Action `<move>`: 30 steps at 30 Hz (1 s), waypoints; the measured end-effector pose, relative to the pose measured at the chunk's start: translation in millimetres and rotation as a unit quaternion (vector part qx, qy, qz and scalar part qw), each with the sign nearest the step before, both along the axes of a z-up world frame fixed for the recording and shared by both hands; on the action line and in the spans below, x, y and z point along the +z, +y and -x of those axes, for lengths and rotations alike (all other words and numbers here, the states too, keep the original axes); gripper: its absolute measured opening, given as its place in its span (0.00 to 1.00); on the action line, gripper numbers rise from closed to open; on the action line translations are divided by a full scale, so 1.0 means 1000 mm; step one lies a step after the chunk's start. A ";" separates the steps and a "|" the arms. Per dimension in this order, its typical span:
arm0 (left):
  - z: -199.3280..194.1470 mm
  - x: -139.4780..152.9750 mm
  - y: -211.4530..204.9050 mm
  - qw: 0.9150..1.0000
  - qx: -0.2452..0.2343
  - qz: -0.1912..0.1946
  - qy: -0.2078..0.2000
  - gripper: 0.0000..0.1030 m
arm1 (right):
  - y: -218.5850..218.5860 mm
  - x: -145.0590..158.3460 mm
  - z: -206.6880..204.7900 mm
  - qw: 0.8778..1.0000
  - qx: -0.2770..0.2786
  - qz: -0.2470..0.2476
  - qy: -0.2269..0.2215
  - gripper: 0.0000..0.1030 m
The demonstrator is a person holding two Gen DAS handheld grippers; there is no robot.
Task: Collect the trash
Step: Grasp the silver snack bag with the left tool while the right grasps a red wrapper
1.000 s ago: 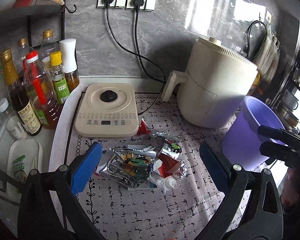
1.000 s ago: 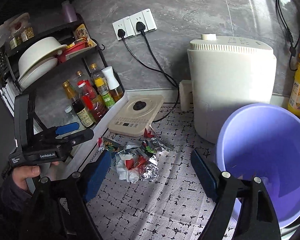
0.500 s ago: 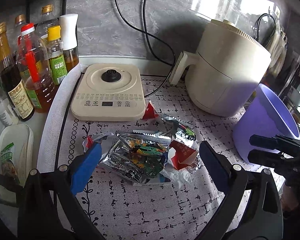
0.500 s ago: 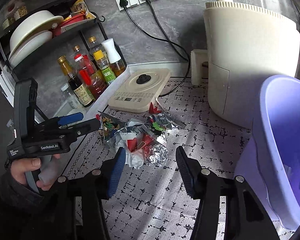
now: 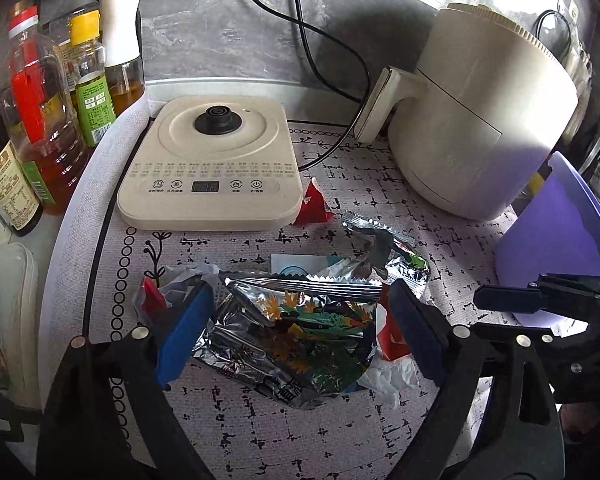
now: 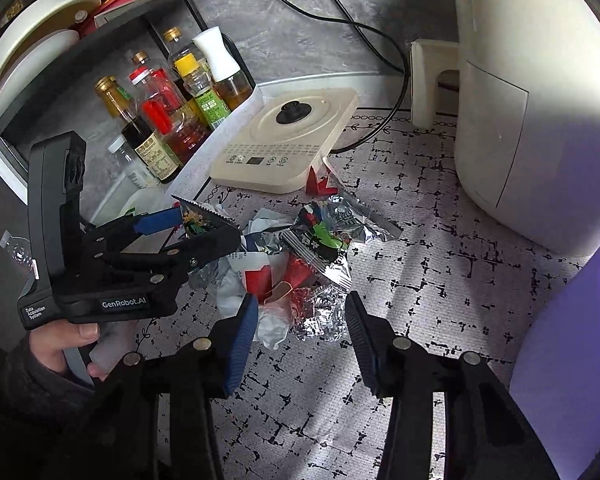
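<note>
Item: bottles [image 5: 40, 120], far left of the left claw [image 5: 296, 320]; leave alone. Item: left claw, jaws apart and just been closing, straddling the foil bag [image 5: 300, 332], pads not yet pressing. Item: trash pile [image 6: 296, 264], ahead of the right claw [image 6: 300, 320]; its jaws, also just been closing, stand apart around the foil wad [image 6: 320, 312]. Advice: close squarely on one piece each, lift clear of the mat [image 6: 420, 280]. Item: bin [image 6: 572, 340], right of the right claw.

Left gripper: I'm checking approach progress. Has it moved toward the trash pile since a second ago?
Yes. The left gripper has dropped toward the wrappers, now straddling them; the kettle base looms larger.
</note>
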State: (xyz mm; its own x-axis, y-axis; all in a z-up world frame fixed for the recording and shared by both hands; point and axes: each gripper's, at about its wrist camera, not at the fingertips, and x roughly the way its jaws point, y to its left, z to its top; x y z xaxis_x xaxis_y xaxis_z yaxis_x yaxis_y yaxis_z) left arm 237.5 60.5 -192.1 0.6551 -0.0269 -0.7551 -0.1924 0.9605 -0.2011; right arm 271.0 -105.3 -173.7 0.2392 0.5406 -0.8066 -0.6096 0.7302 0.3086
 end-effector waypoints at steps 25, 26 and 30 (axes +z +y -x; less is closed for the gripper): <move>0.048 0.063 0.015 0.996 0.040 0.002 -0.076 0.68 | 0.000 0.019 0.003 0.999 -0.002 -0.036 -0.007 0.09; 0.049 0.068 0.015 0.996 0.040 0.000 -0.082 0.68 | -0.003 0.023 0.005 0.999 -0.005 -0.039 -0.013 0.09; 0.049 0.088 0.008 0.995 0.027 -0.010 -0.100 0.68 | -0.018 0.049 0.013 0.997 -0.018 -0.050 -0.052 0.09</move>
State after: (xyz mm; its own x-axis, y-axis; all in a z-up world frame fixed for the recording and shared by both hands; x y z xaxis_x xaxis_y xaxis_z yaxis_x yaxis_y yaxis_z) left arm 188.9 68.4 -103.7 0.7922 0.0270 -0.6097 -0.2026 0.9540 -0.2210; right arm 258.3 -123.3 -124.5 0.3386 0.6063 -0.7196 -0.6165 0.7207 0.3170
